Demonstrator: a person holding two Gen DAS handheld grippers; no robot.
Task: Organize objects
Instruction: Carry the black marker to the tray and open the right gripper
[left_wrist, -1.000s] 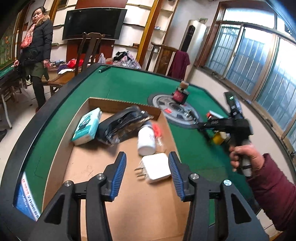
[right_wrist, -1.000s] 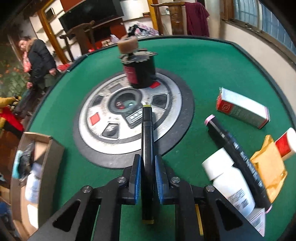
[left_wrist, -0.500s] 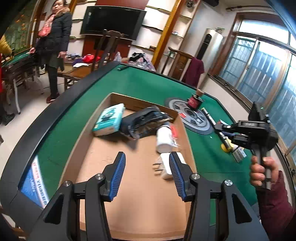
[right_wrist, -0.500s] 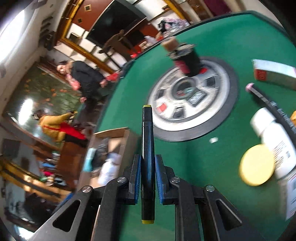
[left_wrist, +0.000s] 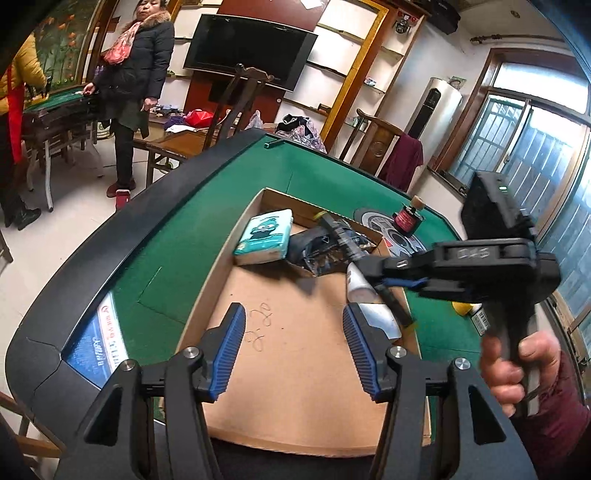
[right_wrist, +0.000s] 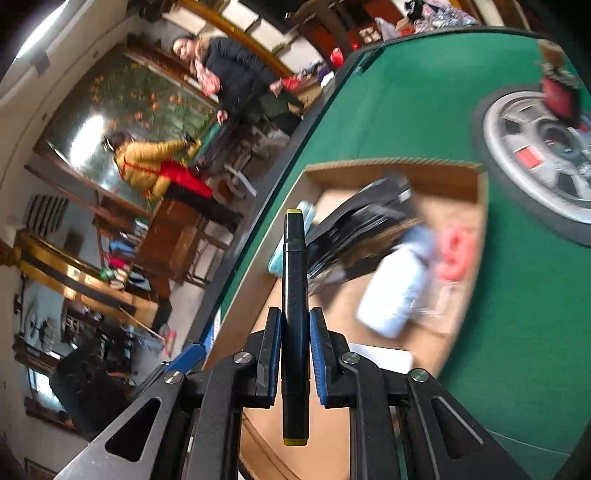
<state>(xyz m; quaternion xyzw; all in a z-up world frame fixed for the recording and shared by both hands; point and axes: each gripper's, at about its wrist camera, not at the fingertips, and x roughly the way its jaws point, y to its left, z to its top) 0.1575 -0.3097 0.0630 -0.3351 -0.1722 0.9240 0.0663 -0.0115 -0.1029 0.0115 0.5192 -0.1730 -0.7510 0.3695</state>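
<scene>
- Blue-padded left gripper (left_wrist: 293, 347) is right up front, jaws spread wide with nothing between them, hanging over the near end of the cardboard box (left_wrist: 295, 369).
- my right gripper (right_wrist: 291, 349) is clamped on the black marker (right_wrist: 294, 295), yellow caps at both ends. From the left cam the marker (left_wrist: 364, 264) hangs over the box's right edge, pointing toward the far end.
- just under it near the right wall: white charger (left_wrist: 380, 319) and white bottle (left_wrist: 356, 282), lying on its side.
- far end of the box has the black bag (left_wrist: 314, 247) and a teal tissue pack (left_wrist: 264, 236) at the far-left corner.
- beyond the box, on the green table (left_wrist: 177, 240), the round silver centre panel (right_wrist: 532, 147) with a small dark bottle (left_wrist: 406, 219) standing on it.
</scene>
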